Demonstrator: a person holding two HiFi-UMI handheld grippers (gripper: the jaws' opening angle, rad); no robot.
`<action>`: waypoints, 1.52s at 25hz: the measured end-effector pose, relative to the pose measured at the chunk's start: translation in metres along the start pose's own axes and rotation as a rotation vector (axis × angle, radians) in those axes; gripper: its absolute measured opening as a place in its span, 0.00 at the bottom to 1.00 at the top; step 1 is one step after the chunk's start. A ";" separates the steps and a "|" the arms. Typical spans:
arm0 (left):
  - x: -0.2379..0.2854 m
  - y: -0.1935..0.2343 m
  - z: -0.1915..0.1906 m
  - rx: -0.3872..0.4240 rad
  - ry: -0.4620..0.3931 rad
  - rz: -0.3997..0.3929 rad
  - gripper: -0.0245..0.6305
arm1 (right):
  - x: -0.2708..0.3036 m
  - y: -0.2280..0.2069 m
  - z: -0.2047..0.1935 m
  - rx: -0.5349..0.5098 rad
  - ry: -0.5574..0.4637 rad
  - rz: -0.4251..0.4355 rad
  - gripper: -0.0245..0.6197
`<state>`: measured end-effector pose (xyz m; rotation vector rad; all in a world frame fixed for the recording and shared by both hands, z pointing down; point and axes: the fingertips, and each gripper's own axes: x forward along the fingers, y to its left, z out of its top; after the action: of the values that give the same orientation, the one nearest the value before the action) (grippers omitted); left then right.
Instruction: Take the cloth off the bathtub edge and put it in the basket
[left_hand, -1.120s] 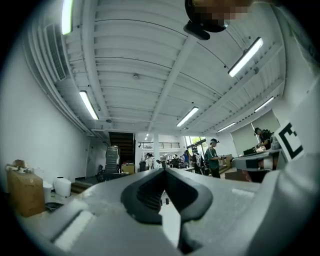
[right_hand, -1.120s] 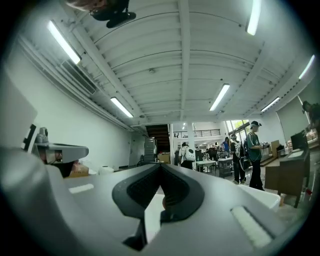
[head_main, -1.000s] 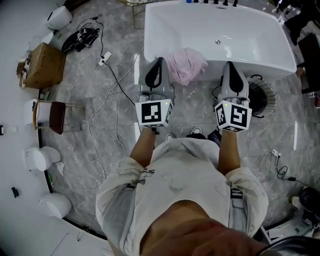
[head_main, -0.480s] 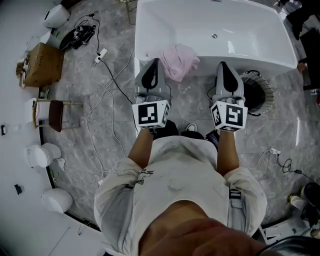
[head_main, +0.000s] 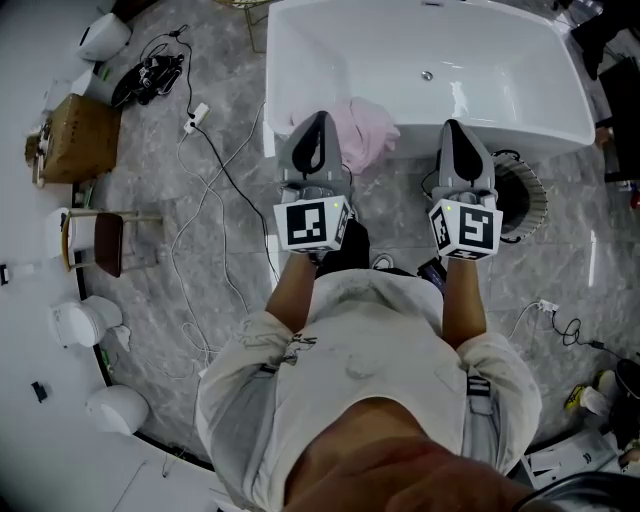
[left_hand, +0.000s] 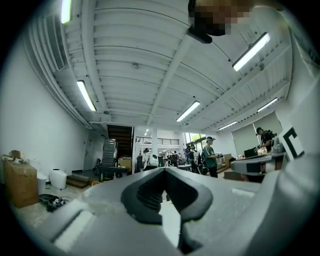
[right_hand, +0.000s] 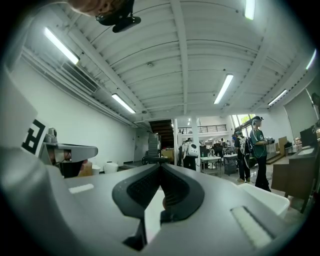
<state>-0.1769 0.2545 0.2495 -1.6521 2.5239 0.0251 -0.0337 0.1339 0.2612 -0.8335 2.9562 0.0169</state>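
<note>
We wear a pale short-sleeved shirt (head_main: 365, 340), creased, with dark strap fittings at both sleeves. Our 2 tools, the left gripper (head_main: 317, 120) and right gripper (head_main: 456, 128), have smooth grey shells, black ribbed fingers (left_hand: 145, 192), and 1 cube (head_main: 312, 224) each bearing black-and-white square markers.

No readable text, label or number shows anywhere.

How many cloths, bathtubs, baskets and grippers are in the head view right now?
Cloth: 1
Bathtub: 1
Basket: 1
Grippers: 2, the left gripper and the right gripper
Total: 5
</note>
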 end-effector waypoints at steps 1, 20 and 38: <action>0.008 0.006 0.000 0.000 -0.003 0.001 0.04 | 0.010 0.001 0.001 -0.006 0.000 0.003 0.04; 0.134 0.134 -0.018 -0.052 -0.018 -0.026 0.04 | 0.198 0.050 -0.013 -0.073 0.058 0.021 0.04; 0.169 0.169 -0.044 -0.032 -0.017 0.041 0.04 | 0.250 0.053 -0.044 -0.031 0.099 0.069 0.04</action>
<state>-0.4018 0.1645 0.2646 -1.6041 2.5578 0.0838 -0.2771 0.0474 0.2870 -0.7562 3.0840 0.0253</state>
